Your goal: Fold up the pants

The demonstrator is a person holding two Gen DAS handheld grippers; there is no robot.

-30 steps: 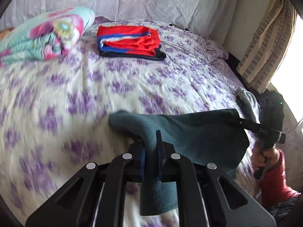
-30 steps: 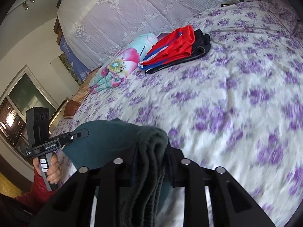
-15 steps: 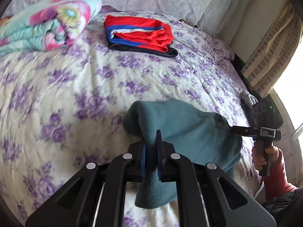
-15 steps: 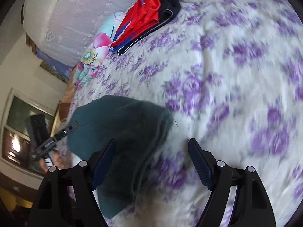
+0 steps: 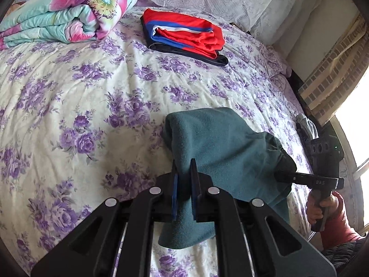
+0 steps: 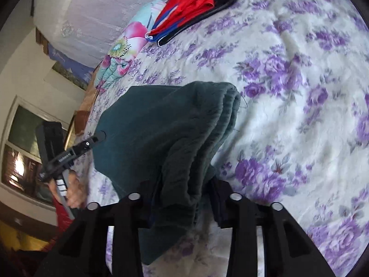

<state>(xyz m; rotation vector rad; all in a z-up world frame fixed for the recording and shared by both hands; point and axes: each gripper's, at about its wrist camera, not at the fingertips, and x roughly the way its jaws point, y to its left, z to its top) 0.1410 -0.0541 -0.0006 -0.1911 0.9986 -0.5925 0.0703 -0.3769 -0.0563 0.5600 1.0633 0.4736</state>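
On a purple-flowered bedspread (image 5: 96,97), folded teal pants (image 5: 214,143) lie bunched. The left gripper (image 5: 183,184) pinches one edge tightly. The right gripper's (image 6: 184,198) jaws are closing around the thick opposite end, the fabric between them.

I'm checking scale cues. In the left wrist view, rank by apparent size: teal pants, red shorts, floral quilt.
1. Teal pants, largest, though nearness to the camera inflates them.
2. Floral quilt.
3. Red shorts, smallest.
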